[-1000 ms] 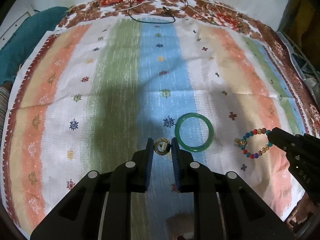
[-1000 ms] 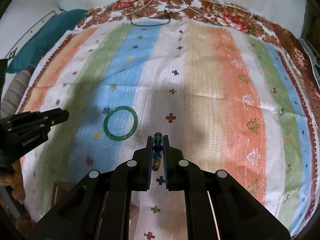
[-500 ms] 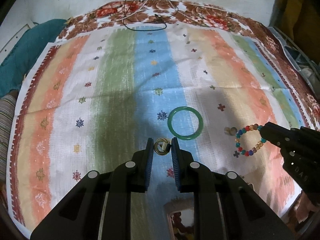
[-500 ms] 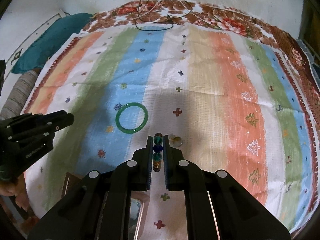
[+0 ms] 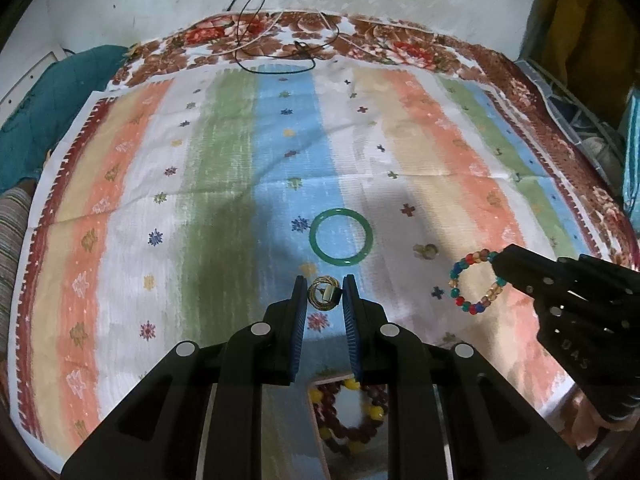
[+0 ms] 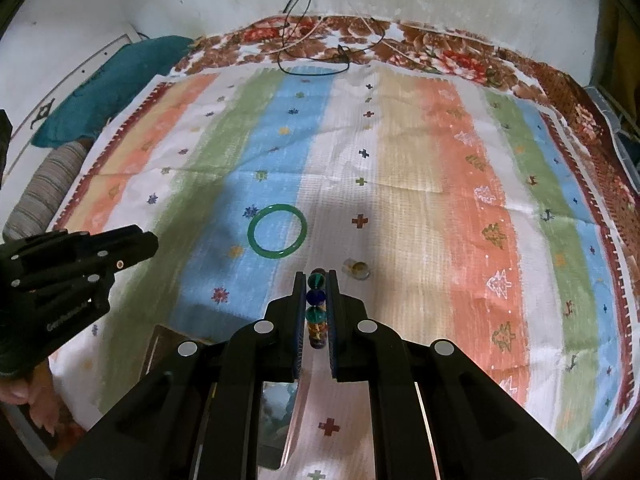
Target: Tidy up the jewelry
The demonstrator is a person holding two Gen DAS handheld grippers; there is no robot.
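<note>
Both grippers tilt steeply down over the striped cloth (image 5: 224, 184). The left gripper (image 5: 324, 296) clamps a small gold ring (image 5: 323, 298); the right gripper (image 6: 317, 292) is closed on a multicoloured bead bracelet (image 5: 476, 282). A green bangle (image 5: 341, 237) lies at 12 o'clock just beyond the ring, untouched; an open box (image 5: 348, 420) of beads sits at 6.

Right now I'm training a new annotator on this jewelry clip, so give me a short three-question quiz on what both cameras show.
1. True or false: the green bangle is held by the left gripper.
2. What does the right gripper hold? A) beaded bracelet B) small ring C) black cord
3. Fill in: the bangle lies flat on the striped ____.

Key: 1. False; it lies free on the cloth, and the left gripper pinches the small ring. 2. A. 3. cloth.
</note>
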